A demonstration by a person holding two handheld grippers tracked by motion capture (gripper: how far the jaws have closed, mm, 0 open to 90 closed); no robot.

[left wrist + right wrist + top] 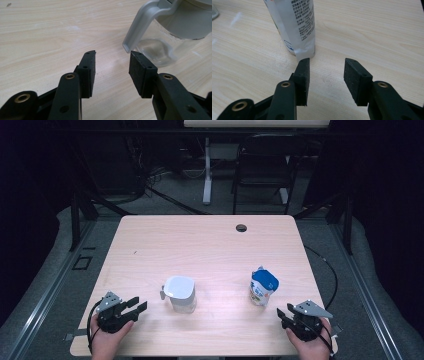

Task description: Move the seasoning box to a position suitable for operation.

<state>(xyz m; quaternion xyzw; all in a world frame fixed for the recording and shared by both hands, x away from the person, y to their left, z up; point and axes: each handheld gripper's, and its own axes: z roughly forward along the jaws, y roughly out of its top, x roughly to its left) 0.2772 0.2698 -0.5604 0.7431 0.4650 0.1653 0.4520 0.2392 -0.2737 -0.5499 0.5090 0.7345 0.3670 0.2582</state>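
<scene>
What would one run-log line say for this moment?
left gripper: open, near clear jug with grey lid | right gripper: open, near blue-white pouch | nothing held

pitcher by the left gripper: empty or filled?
Empty, as far as shows. The pitcher has a clear lower body, and the left gripper view shows the table through its base with no liquid line. Its white lid sits on top.

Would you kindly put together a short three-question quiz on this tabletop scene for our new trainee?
1. True or false: the left gripper is shut on the handle of the clear pitcher.
2. Which stands nearest the right gripper? A) the pitcher B) the blue and white pouch C) the cable hole in the table
3. Fill in: the pitcher's lid is ____ in colour.

Key: 1 false, its jaws are open and short of the handle; 2 B; 3 white.
</scene>
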